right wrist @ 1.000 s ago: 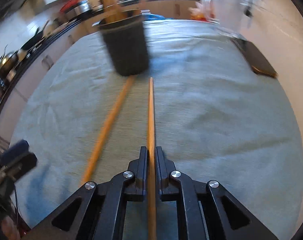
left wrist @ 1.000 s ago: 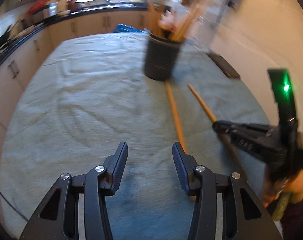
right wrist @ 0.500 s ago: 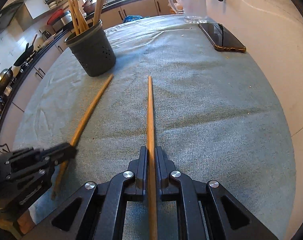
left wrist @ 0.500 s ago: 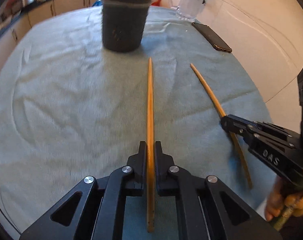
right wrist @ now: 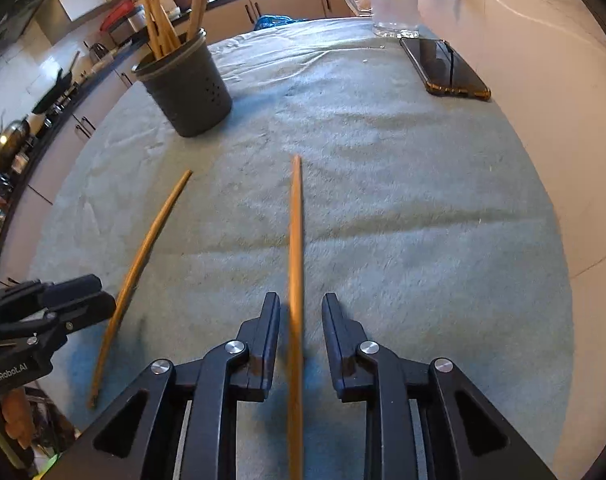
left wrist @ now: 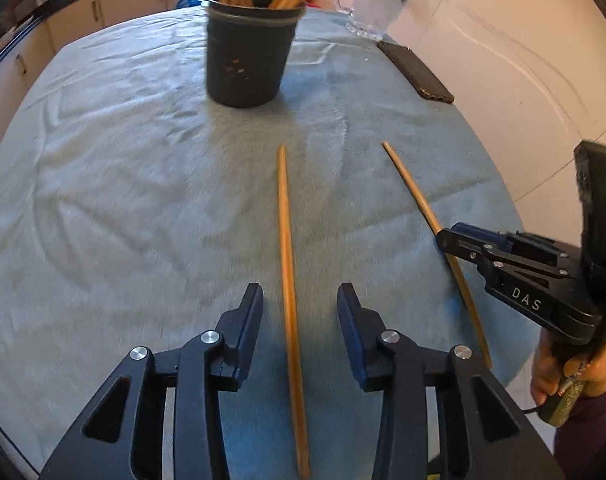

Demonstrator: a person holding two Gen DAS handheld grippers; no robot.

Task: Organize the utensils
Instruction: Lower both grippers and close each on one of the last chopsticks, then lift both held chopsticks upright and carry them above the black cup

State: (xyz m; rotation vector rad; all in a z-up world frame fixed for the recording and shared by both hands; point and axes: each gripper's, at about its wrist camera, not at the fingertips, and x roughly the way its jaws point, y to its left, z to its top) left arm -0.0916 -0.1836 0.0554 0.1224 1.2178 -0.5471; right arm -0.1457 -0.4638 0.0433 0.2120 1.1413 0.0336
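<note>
Kitchen cabinets ring my towel-covered table (left wrist: 103,200), with the dark holder (left wrist: 249,62) at its far side. Each chopstick lies on the cloth between parted jaws: left gripper (left wrist: 299,316) over one (left wrist: 287,256), right gripper (right wrist: 301,320) over the other (right wrist: 295,248). I'd centre, close squarely, then lift level.

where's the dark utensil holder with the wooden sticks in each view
Left wrist view: the dark round perforated utensil holder stands at top centre, beyond the two loose wooden chopsticks.
Right wrist view: the same holder stands at upper left, tilted by the lens, wooden sticks poking out.
Shared landmark: the black phone lying on the grey-green cloth, right of the holder in both views.
</note>
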